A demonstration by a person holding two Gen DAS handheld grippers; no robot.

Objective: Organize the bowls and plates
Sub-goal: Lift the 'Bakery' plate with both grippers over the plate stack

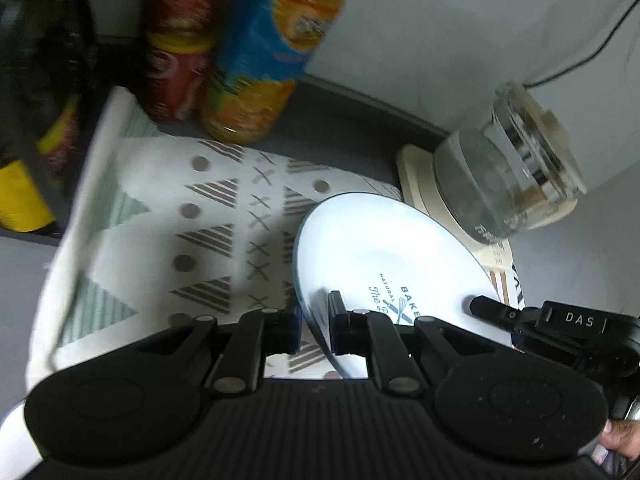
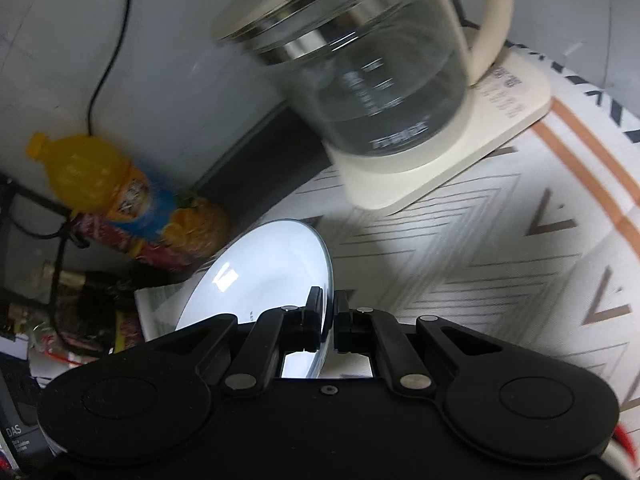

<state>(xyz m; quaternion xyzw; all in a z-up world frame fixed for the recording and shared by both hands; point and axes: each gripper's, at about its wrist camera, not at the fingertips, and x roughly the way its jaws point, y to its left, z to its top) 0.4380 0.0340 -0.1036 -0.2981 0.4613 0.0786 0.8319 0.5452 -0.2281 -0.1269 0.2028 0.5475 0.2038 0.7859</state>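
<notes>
A white plate (image 1: 372,248) with a dark rim and blue "BAKE" print is held tilted above the patterned cloth (image 1: 168,216). My left gripper (image 1: 316,320) is shut on its near rim, one finger on each face. In the left wrist view the right gripper (image 1: 492,312) clamps the plate's right edge. The right wrist view shows the same plate (image 2: 264,264) edge-on, with my right gripper (image 2: 327,320) shut on its rim. Both grippers carry the plate together.
A glass kettle (image 1: 500,176) on a cream base (image 2: 440,160) stands right behind the plate. An orange juice bottle (image 1: 260,76) and a red can (image 1: 176,60) stand at the back left. A black cable (image 2: 104,64) runs down the wall. A hand (image 1: 622,436) shows at lower right.
</notes>
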